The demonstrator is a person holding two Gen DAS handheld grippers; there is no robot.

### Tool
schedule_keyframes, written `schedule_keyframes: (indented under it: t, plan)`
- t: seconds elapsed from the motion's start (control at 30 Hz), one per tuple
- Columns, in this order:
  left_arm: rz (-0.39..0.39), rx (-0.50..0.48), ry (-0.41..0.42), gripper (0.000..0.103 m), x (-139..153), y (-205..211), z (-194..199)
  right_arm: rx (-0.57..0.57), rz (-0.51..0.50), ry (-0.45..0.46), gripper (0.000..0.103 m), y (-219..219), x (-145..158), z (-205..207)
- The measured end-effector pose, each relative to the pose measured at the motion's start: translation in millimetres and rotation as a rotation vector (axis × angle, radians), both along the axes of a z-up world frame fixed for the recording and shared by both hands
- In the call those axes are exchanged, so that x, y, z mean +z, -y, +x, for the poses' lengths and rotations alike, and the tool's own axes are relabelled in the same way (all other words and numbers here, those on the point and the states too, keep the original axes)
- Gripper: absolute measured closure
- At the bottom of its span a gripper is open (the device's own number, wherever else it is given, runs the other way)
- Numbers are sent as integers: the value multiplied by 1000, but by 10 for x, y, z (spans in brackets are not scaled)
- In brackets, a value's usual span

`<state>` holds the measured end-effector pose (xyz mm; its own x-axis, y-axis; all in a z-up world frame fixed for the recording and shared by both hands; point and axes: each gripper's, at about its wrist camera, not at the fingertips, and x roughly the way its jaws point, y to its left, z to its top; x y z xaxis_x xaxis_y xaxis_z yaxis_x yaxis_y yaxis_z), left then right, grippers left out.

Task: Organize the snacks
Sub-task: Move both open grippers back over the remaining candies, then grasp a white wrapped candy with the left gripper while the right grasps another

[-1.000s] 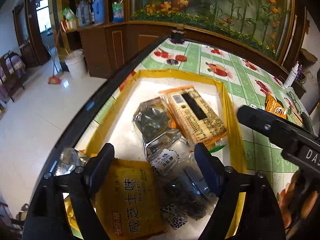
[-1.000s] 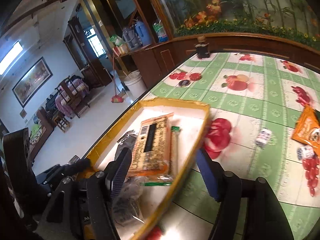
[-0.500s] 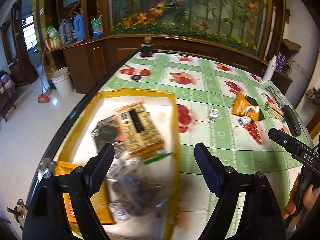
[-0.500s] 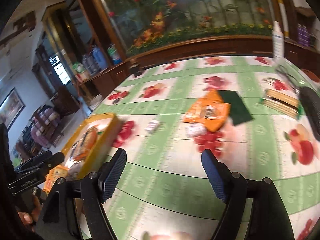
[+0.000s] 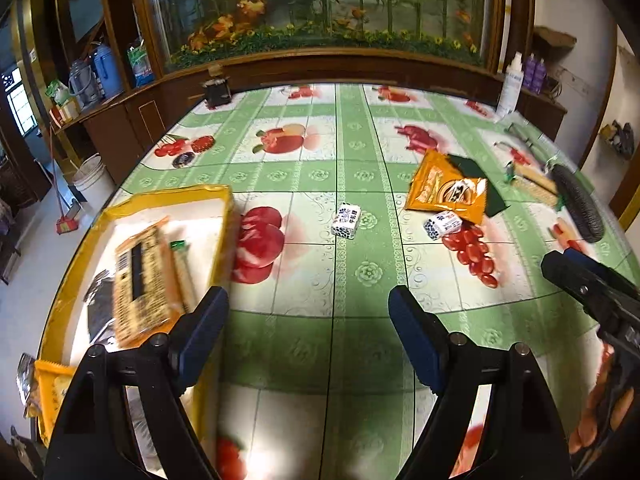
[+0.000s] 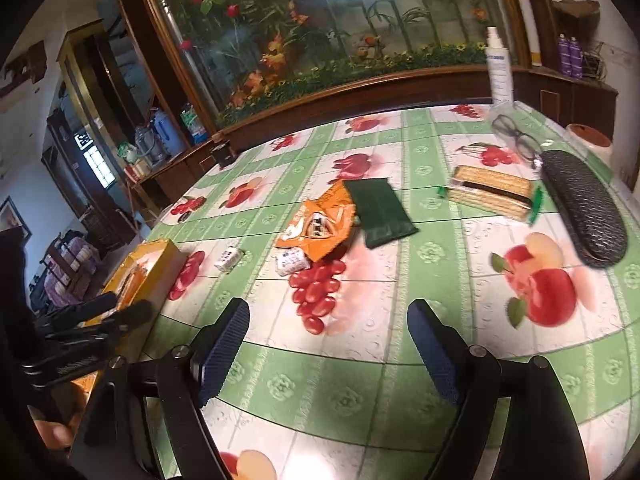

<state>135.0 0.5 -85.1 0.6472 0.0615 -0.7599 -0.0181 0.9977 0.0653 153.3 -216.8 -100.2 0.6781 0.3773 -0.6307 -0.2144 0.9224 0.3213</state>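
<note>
A yellow box [image 5: 224, 216] at the table's left edge holds several snack packs, with a tan cracker pack [image 5: 140, 280] on top. Loose on the green fruit tablecloth lie two small white candies [image 5: 346, 221] [image 5: 442, 224], an orange snack bag [image 5: 448, 192], a dark green packet [image 6: 380, 212] and a cracker pack [image 6: 490, 192]. My left gripper [image 5: 308, 320] is open and empty above the cloth beside the box. My right gripper [image 6: 328, 340] is open and empty, short of the candies [image 6: 229, 260] [image 6: 292, 260] and orange bag [image 6: 316, 228].
A black glasses case [image 6: 584, 208], spectacles [image 6: 516, 140] and a white spray bottle [image 6: 498, 68] are at the right of the table. A dark jar [image 5: 216, 92] stands at the far edge. A wooden cabinet with a flower panel runs behind.
Both grippers have swung right, away from the yellow box and out over the tablecloth. The loose snacks on the right have come into view. Both stay open and empty.
</note>
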Motion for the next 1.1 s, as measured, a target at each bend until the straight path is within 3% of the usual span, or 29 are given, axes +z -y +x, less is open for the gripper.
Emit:
schedule_keyframes:
  t: [0.07, 0.2, 0.47, 0.63, 0.73, 0.8, 0.83, 0.9, 0.93, 1.0, 1.1]
  plan:
    - [5, 2, -21, 20, -87, 34, 139, 49, -3, -1, 23, -141, -20, 84]
    - [22, 25, -65, 20, -258, 11, 341, 143, -32, -31, 42, -508, -124, 317]
    - [-27, 47, -91, 21, -370, -99, 619, 163, -113, -95, 45, -786, -367, 694]
    - [42, 39, -89, 20, -459, 23, 869, 159, -146, -96, 48, -832, -390, 869]
    - [35, 24, -74, 20, -455, 60, 925, 147, -215, -80, 70, -857, -394, 906]
    - [36, 12, -71, 21, -451, 83, 958, 155, -224, -74, 70, -844, -394, 907]
    - [35, 7, -69, 23, -447, 91, 969, 153, -226, -72, 71, -826, -394, 897]
    - [4, -20, -61, 51, -434, 109, 960, 140, -220, -75, 71, -760, -391, 857]
    - [-1, -28, -58, 58, -431, 120, 962, 133, -207, -79, 71, -717, -384, 829]
    - [5, -49, -53, 86, -424, 167, 953, 121, -178, -85, 71, -612, -363, 737]
    - [15, -66, -49, 86, -422, 220, 905, 101, -135, -82, 71, -468, -296, 580]
